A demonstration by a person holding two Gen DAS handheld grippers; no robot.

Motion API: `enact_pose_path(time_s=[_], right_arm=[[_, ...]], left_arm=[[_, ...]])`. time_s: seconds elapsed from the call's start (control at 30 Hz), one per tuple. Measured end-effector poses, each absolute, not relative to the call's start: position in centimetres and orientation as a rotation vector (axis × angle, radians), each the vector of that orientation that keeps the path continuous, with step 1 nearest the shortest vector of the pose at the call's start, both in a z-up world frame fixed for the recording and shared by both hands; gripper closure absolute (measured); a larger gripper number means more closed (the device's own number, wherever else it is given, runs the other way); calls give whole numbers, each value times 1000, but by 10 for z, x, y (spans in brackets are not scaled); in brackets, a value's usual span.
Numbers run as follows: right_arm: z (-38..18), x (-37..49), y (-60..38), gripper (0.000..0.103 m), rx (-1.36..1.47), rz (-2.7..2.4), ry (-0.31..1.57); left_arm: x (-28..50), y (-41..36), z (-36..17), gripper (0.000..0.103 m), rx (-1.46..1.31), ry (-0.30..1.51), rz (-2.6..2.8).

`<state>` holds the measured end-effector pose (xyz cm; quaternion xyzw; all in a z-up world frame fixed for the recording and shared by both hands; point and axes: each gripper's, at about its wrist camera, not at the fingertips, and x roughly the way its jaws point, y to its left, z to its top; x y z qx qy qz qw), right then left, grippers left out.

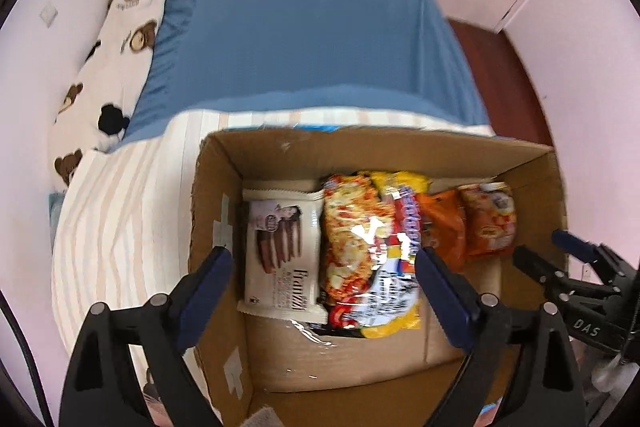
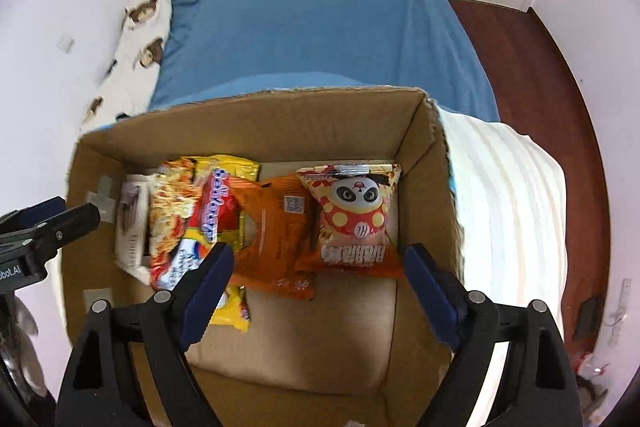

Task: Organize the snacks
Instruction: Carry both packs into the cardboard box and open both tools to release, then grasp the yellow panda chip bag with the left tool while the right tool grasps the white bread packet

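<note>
Snacks in box [image 2: 248, 123] | your right gripper [image 2: 316, 283] gapes empty over panda packet [image 2: 356, 215], long axis away from you | left gripper [image 1: 324, 291] likewise wide, empty

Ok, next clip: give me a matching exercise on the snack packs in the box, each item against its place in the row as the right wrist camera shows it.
Items:
1. white biscuit pack
2. noodle pack
3. plain orange pack
4. panda pack

Places:
A. far right of the row
B. far left, by the taped wall of the cardboard box
C. second from left
D. between the noodles and the panda

Pairs: 1-B, 2-C, 3-D, 4-A
</note>
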<state>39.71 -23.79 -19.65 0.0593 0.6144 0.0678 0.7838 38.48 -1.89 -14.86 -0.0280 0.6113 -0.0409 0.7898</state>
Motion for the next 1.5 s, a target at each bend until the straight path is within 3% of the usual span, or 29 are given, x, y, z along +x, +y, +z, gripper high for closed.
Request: enact_pose_path(time_s=[0.33, 0.57, 0.9, 1.23, 1.4, 1.5], right_arm=[[-129, 314, -243, 14, 167, 180, 1132], [-113, 230, -260, 13, 245, 237, 1117], [-206, 149, -279, 14, 127, 235, 1391], [-301, 123, -244, 14, -497, 252, 1559], [-331, 110, -232, 22, -724, 299, 1581], [-339, 113, -232, 33, -719, 282, 1574]], left_arm=[[292, -28, -79, 10, -88, 1094, -138], [205, -31, -77, 10, -44, 1087, -151], [137, -31, -181, 10, 122, 1312, -104], [131, -69, -244, 10, 210, 1412, -124], [131, -76, -256, 10, 201, 1432, -123], [131, -78, -259, 10, 206, 1432, -117]])
